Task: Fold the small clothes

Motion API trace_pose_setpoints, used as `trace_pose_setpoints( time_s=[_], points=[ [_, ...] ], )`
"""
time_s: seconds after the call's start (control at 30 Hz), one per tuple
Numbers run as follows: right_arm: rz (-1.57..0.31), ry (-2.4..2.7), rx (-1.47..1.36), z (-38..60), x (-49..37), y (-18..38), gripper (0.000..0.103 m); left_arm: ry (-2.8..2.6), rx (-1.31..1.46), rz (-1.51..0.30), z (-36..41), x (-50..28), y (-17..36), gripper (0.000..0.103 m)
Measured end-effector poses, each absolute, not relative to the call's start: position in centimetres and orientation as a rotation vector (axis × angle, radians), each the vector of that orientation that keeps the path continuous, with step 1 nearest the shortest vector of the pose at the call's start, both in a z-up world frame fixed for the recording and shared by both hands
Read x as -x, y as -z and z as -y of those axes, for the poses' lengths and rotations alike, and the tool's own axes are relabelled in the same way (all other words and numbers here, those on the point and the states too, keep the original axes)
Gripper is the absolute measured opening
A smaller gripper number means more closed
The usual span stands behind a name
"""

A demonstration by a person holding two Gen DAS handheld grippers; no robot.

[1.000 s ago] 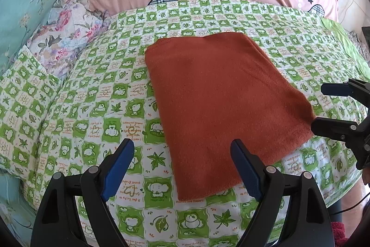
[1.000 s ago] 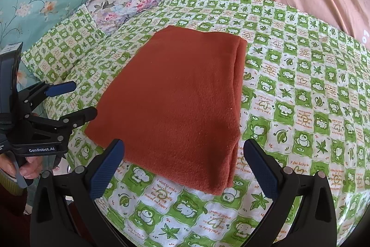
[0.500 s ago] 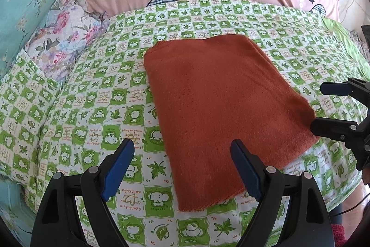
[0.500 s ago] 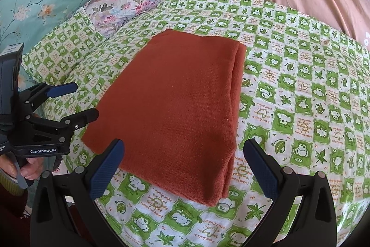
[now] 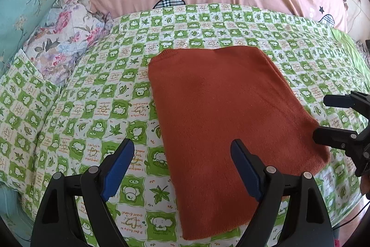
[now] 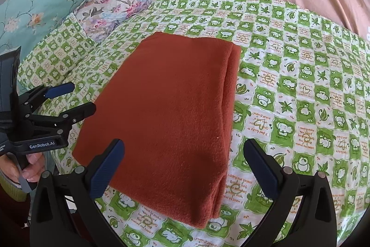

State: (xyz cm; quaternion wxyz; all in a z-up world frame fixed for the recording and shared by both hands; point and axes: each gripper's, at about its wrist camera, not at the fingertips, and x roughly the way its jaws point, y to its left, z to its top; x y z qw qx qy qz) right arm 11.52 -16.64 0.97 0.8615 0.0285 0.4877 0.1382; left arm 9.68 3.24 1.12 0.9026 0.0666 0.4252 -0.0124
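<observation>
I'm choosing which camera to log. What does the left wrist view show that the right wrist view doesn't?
Only the left wrist view shows the cloth's left edge lying thin and flat. Only the right wrist view shows the layered fold along the cloth's right side and the person's fingers. Both show the rust-colored cloth, the green checked sheet, and both hand-held grippers open, off the cloth.

Rust-red garment folded flat, rect, on bed

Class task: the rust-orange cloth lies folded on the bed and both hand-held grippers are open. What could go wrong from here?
1. The folded rust-orange cloth shows stacked layers along its right edge; a pinch there may catch only the top layer and undo the fold.
2. The soft green checked sheet might get pinched too.
3. The cloth's near corner sits by the bed edge and could slide off.
</observation>
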Motion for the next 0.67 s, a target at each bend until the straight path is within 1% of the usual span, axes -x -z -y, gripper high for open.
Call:
trace_pose_setpoints(
  time_s=[0.67],
  points=[
    [-1.034, -0.294, -0.074, 16.7, -12.8, -0.6, 0.102, -0.024, -0.107, -0.898, -3.8, -10.8, -1.1, 0.086]
  ],
)
